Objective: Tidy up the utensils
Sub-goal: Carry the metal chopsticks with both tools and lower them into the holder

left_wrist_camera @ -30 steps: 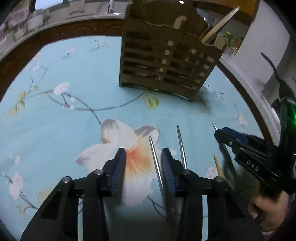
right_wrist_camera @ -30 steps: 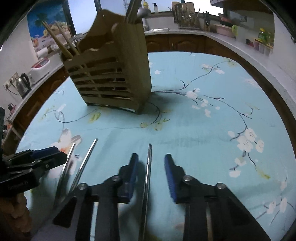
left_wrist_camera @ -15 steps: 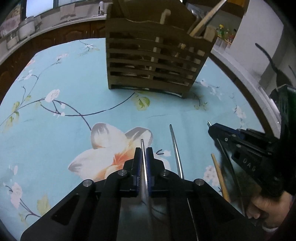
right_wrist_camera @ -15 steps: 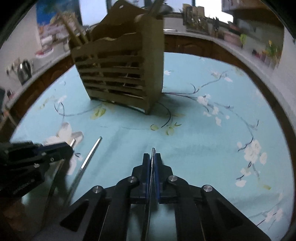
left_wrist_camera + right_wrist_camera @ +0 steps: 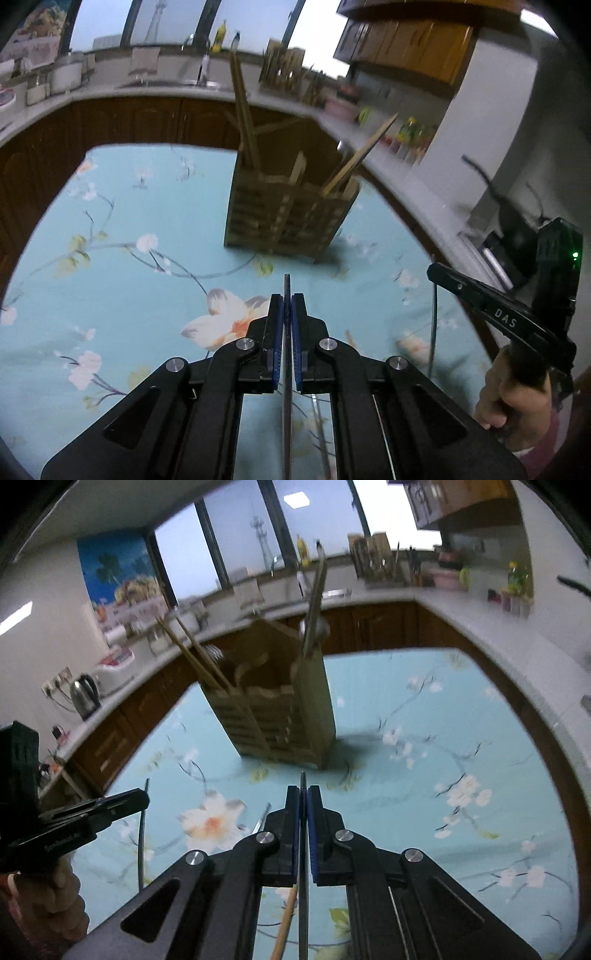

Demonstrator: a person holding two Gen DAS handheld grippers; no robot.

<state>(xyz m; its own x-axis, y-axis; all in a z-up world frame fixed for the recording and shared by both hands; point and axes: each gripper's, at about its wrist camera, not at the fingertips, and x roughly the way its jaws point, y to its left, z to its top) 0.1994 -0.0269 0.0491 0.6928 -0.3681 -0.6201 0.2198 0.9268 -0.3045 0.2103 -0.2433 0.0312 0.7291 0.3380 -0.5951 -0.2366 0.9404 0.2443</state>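
Observation:
A slatted wooden utensil holder [image 5: 288,218] stands on the table ahead and also shows in the right wrist view [image 5: 280,716]; wooden chopsticks [image 5: 243,110] and a metal utensil [image 5: 314,602] stick out of it. My left gripper [image 5: 287,299] is shut on a metal chopstick [image 5: 286,288], held above the table. My right gripper [image 5: 303,790] is shut on another metal chopstick [image 5: 303,779], also lifted. Each gripper shows in the other's view, the right gripper [image 5: 436,271] at right and the left gripper [image 5: 142,799] at left. A metal utensil [image 5: 260,821] and a wooden chopstick [image 5: 284,923] lie on the table below.
The round table has a light blue flowered cloth [image 5: 129,295]. A kitchen counter [image 5: 480,620] with bottles, a kettle [image 5: 85,694] and a dish rack curves around behind it.
Both grippers closed on a metal chopstick each, then rose off the table, lifting them; the holder now looks farther and lower in both views.

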